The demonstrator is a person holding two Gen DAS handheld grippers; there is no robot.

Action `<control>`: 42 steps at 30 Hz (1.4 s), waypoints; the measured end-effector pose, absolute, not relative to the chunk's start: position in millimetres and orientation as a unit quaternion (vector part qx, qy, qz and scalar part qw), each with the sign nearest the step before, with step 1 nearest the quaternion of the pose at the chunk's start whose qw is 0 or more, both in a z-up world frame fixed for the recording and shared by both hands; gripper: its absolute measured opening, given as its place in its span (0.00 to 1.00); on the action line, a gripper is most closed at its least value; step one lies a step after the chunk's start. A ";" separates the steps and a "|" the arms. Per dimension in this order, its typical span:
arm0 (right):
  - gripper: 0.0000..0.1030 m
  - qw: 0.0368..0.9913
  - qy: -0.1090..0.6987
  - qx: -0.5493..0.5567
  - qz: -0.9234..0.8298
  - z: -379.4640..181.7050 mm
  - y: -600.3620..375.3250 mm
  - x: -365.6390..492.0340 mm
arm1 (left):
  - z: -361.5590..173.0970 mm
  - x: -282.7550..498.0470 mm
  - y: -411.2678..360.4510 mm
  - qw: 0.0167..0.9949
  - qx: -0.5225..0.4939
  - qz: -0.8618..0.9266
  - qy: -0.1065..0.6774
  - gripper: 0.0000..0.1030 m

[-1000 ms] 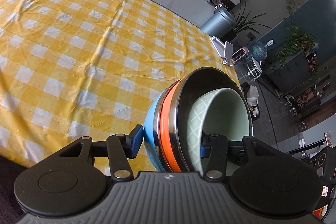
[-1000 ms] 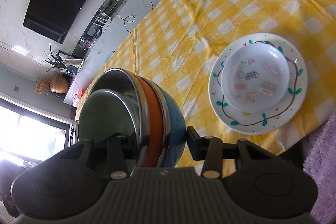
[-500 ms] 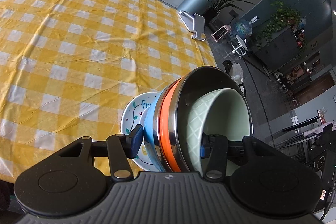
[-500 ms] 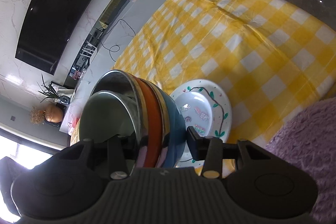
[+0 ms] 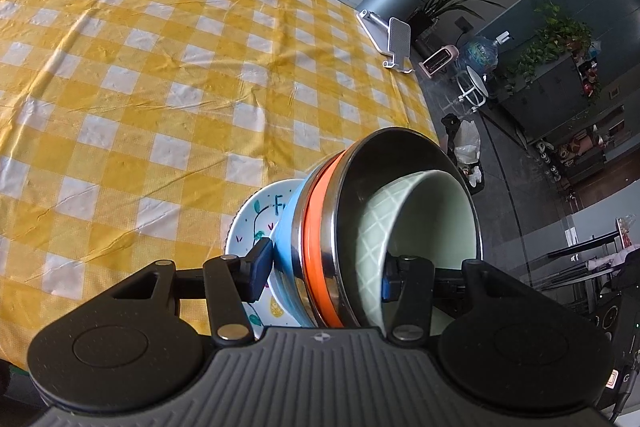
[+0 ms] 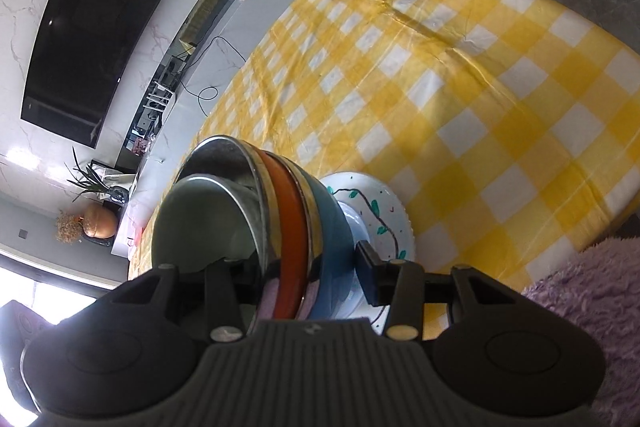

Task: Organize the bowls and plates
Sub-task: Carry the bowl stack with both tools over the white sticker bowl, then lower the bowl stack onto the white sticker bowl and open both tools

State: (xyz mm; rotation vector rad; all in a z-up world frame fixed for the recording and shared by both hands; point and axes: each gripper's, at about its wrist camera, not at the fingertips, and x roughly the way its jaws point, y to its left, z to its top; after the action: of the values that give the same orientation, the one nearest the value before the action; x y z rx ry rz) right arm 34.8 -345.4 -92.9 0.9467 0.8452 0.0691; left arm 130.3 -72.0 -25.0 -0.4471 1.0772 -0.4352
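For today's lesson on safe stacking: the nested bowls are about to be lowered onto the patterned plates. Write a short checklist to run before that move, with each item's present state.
1. Left gripper clamps the bowl stack: ok.
2. Right gripper clamps the same stack from the other side: ok.
3. Green bowl seated inside the steel bowl: ok.
4. Patterned plates lie under the stack: ok.
5. Stack level: not ok, it looks tilted.
6. Gap between stack and plates: cannot tell.

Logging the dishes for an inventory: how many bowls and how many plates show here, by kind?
Bowls: 3, nested: pale green bowl, steel bowl with orange band, blue bowl.
Plates: 2, stacked: painted plate, smaller white dish on it.
Total: 5.
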 end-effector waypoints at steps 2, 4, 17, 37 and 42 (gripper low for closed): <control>0.43 0.804 0.396 0.444 0.033 -95.6 -346.4 36.7 | -26.7 132.7 -73.4 0.813 -0.208 -0.203 0.505 0.55; 0.43 0.802 0.397 0.444 0.033 -97.5 -347.2 38.8 | -28.5 134.0 -74.1 0.812 -0.207 -0.202 0.508 0.55; 0.51 0.801 0.401 0.443 0.033 -99.9 -344.9 42.3 | -33.0 138.3 -71.9 0.804 -0.209 -0.194 0.522 0.47; 0.75 0.816 0.375 0.440 0.017 -83.4 -345.0 35.6 | -10.1 130.9 -62.0 0.827 -0.213 -0.196 0.481 0.68; 0.75 0.838 0.356 0.413 0.016 -58.4 -338.0 25.1 | 15.7 115.5 -56.2 0.853 -0.191 -0.200 0.442 0.68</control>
State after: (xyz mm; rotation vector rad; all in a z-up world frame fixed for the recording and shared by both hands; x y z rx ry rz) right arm 25.1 -338.0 -58.4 0.8745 0.7536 0.0346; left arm 115.5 -56.2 15.7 -0.4012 0.9306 -0.4207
